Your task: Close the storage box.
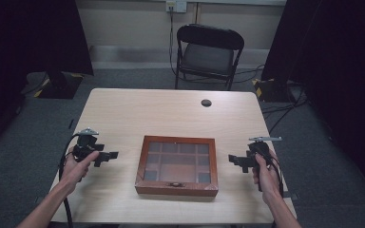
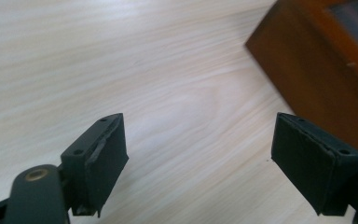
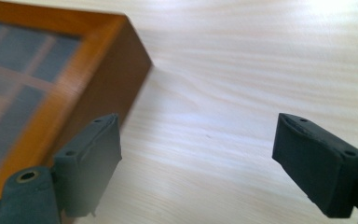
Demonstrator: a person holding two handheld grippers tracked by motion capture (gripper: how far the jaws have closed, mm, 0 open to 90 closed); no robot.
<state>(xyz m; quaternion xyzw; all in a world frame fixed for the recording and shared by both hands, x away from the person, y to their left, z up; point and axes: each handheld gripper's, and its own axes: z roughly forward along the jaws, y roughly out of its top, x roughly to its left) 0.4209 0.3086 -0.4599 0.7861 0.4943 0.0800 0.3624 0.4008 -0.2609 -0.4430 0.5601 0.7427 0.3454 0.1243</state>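
Observation:
A brown wooden box [image 1: 177, 166] with a glass lid over several compartments lies shut at the middle of the light wooden table [image 1: 142, 109]. My left gripper [image 1: 108, 157] hovers to the box's left, jaws pointing toward it, open and empty. My right gripper [image 1: 235, 161] hovers to the box's right, also aimed at it, open and empty. In the left gripper view the box's corner [image 2: 317, 51] sits at the upper right, beyond my left gripper [image 2: 198, 163]. In the right gripper view the box [image 3: 51, 79] lies at the left, just past my right gripper [image 3: 196, 168].
A black folding chair [image 1: 208, 53] stands behind the table. A round cable grommet [image 1: 206, 102] sits near the table's far edge. Dark curtains hang at both sides, with cables on the grey floor at the right.

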